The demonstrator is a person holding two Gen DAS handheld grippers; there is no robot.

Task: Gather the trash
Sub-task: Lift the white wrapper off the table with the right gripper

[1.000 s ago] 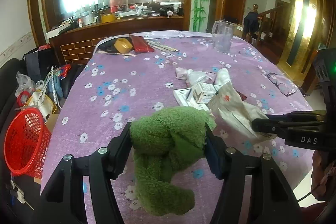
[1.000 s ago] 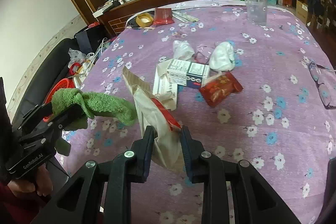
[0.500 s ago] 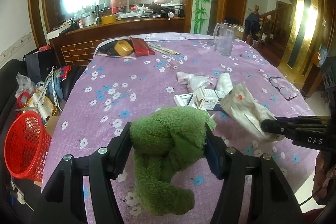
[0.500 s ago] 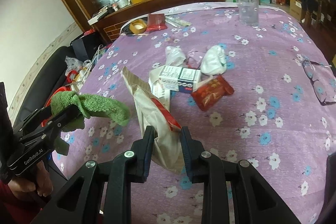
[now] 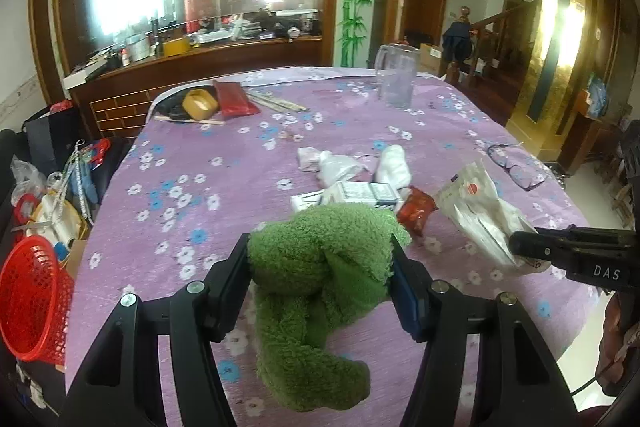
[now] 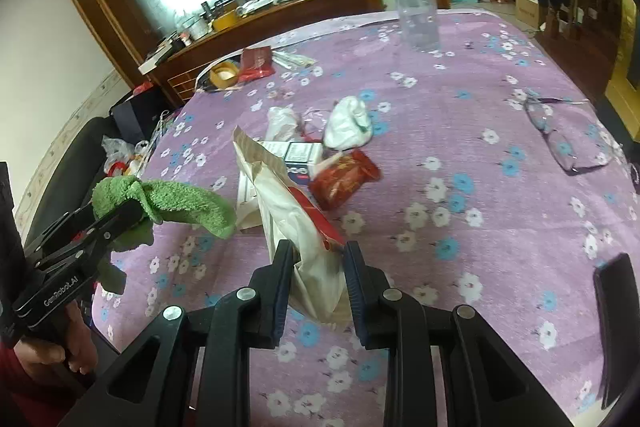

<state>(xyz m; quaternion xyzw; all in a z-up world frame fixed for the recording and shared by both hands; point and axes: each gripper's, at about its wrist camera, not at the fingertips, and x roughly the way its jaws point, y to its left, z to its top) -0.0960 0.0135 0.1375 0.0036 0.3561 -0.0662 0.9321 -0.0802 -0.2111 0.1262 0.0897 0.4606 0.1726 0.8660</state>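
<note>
My left gripper [image 5: 320, 259] is shut on a bunched green cloth [image 5: 316, 291] that hangs above the purple flowered tablecloth [image 5: 224, 163]; the same cloth [image 6: 168, 199] shows at the left of the right wrist view. My right gripper [image 6: 316, 263] is shut on a crumpled white paper bag [image 6: 296, 219] with red print, lifted off the table; that bag [image 5: 476, 211] appears at the right in the left wrist view. On the table lie a red snack wrapper [image 6: 344, 179], a small white and blue box [image 6: 298, 155], crumpled white wrappers [image 6: 348, 123] and a flat white packet [image 5: 308, 199].
A red mesh basket [image 5: 28, 303] stands on the floor left of the table, beside clutter. A clear jug [image 5: 396, 75], tape roll [image 5: 200, 103] and red pouch [image 5: 234, 99] sit at the far end. Glasses [image 6: 560, 131] lie right; a dark phone [image 6: 616, 327] rests near the right edge.
Both grippers have drawn back and slightly up from the trash pile, still holding cloth and bag. The right gripper has rolled, tilting the scene.
</note>
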